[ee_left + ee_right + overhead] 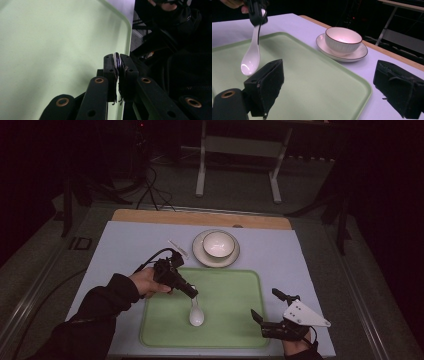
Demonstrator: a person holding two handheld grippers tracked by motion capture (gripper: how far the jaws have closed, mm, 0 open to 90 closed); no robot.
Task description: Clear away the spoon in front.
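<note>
1. We find the left gripper (192,293) with jaws clamped on the handle tip of the white spoon (196,314), whose bowl hangs over the green tray (235,285).
2. Risk: so slight a hold may let the spoon swing or slip onto the tray.
3. The left hand (146,282) angles down-right; the right gripper (274,306) rests with jaws wide, empty.

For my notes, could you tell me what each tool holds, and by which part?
Left tool: glossy white ceramic soup spoon, gripped by its handle end. Right tool: nothing.
</note>
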